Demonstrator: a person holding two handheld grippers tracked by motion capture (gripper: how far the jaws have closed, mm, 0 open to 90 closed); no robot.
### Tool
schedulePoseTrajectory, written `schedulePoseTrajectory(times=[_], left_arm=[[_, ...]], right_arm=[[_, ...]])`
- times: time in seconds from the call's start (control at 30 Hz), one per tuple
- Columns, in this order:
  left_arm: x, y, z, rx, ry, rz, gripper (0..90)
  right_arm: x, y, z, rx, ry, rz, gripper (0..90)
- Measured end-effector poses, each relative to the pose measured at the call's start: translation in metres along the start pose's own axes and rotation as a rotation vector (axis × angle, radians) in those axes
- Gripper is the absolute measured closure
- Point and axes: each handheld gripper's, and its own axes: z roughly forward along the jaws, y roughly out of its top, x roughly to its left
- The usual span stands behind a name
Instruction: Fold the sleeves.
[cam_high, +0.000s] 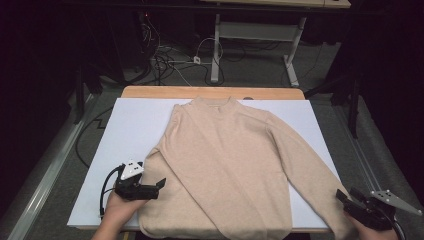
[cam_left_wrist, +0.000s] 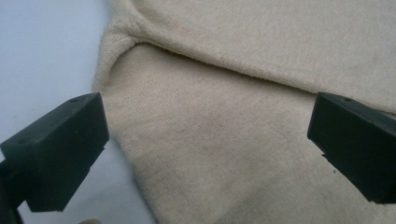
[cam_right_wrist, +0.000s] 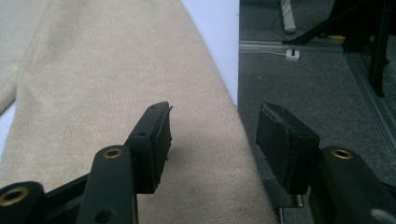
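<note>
Beige sweater (cam_high: 225, 165) lay flat on white table cover (cam_high: 135, 130), collar at 12 o'clock, hem at 6. Left gripper (cam_high: 161, 183) held low at 7 o'clock of the sweater, pointed toward 3, jaws wide, 1 over the cover, 1 over the knit near the folded left sleeve (cam_left_wrist: 140, 42). Right gripper (cam_high: 340, 196) at 5 o'clock, pointed toward 10, jaws half-parted astride the right sleeve (cam_right_wrist: 140, 70) edge, nothing gripped.
</note>
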Motion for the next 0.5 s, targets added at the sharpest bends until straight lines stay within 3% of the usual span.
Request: schedulePoseTrajectory(times=[0.27,0.5], left_arm=[[-0.0002,-0.0003,0.0001,0.0,-0.005,0.001,0.0],[-0.0011,-0.0003,-0.0003,-0.002,-0.006,0.007,0.0]], right_arm=[[0.0015,-0.0008,0.0035,0.021,0.016,-0.013,54.0],[-0.001,-0.0004,0.0016,0.013,-0.017,-0.004,74.4]])
